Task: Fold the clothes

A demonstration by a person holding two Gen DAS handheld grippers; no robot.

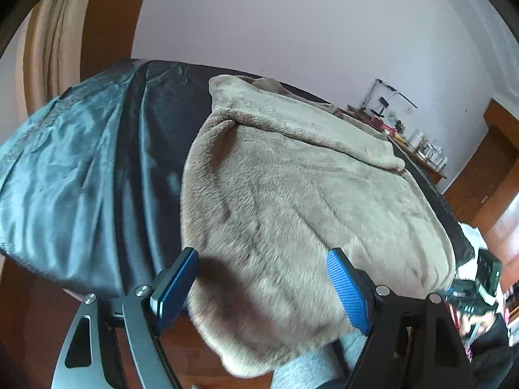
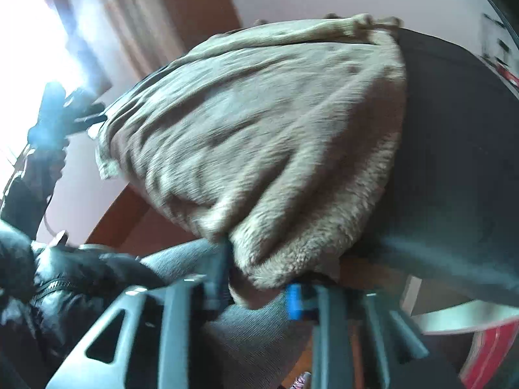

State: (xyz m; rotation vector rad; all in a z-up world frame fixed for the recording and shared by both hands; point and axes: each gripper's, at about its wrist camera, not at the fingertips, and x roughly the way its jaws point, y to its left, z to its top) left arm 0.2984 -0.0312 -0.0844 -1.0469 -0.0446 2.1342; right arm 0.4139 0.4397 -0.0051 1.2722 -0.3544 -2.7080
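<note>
A beige fleece garment (image 1: 292, 194) lies spread on a dark satin cover (image 1: 149, 149), its near edge hanging over the side. My left gripper (image 1: 262, 253) hovers over that near edge, jaws wide open, with only fleece showing below the blue pads (image 1: 347, 288). In the blurred right wrist view, a corner of the fleece garment (image 2: 259, 129) sits pinched between the two blue pads (image 2: 293, 301) of my right gripper (image 2: 259, 285), which is shut on it. The other gripper (image 2: 65, 110) shows at the far left of that view.
A grey trouser leg (image 2: 246, 340) is right below the grippers. A black jacket (image 2: 65, 278) lies at the left. A side table with jars (image 1: 425, 152) stands against the wall at the back right, and a curtain (image 1: 55, 48) hangs at the left. A red object (image 2: 486, 356) is on the floor.
</note>
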